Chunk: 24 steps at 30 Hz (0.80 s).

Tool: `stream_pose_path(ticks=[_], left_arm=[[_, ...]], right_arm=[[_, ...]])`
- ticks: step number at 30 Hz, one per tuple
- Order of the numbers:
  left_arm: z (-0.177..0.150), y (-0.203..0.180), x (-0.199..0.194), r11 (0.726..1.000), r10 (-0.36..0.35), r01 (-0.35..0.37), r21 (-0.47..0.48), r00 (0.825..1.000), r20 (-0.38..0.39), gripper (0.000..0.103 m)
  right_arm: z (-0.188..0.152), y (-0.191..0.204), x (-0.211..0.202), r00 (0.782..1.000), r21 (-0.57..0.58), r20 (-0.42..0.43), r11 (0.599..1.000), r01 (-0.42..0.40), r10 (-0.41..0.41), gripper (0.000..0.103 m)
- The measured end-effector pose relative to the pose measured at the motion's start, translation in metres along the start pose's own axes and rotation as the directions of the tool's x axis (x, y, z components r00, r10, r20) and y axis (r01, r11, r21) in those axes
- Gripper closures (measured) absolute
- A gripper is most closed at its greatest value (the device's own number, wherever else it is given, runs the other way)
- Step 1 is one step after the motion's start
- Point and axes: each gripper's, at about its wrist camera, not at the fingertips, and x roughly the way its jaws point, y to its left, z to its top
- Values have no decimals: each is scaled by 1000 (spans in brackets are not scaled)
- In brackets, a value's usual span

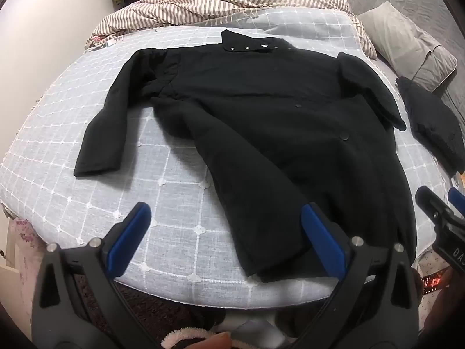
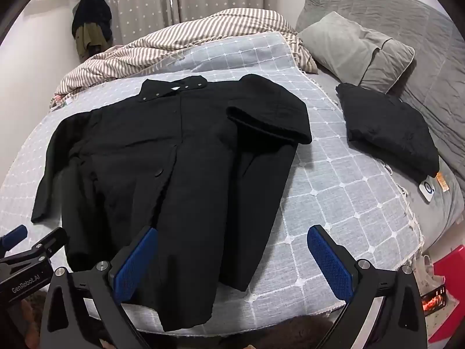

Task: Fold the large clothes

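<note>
From the left wrist, the left gripper hangs spread wide and empty over the hem of a long black button-front coat lying flat on a grey grid-patterned bedspread. From the right wrist, the right gripper is likewise spread and empty above the coat's hem, one sleeve folded across its chest.

Star-patterned curtains hang behind the bed.

My coat lies spread on the bed cover, collar away from me. A folded garment sits to its right, a pillow behind that, a bunched quilt beyond the collar.
</note>
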Motion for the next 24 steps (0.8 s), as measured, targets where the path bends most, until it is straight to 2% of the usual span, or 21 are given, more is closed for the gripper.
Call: stream_pose_path(ticks=[24], left_arm=[[0, -4, -3, 1000, -8, 8, 14, 1000, 3, 0]], right_arm=[[-1, 2, 2, 1000, -6, -3, 1000, 2, -2, 0]])
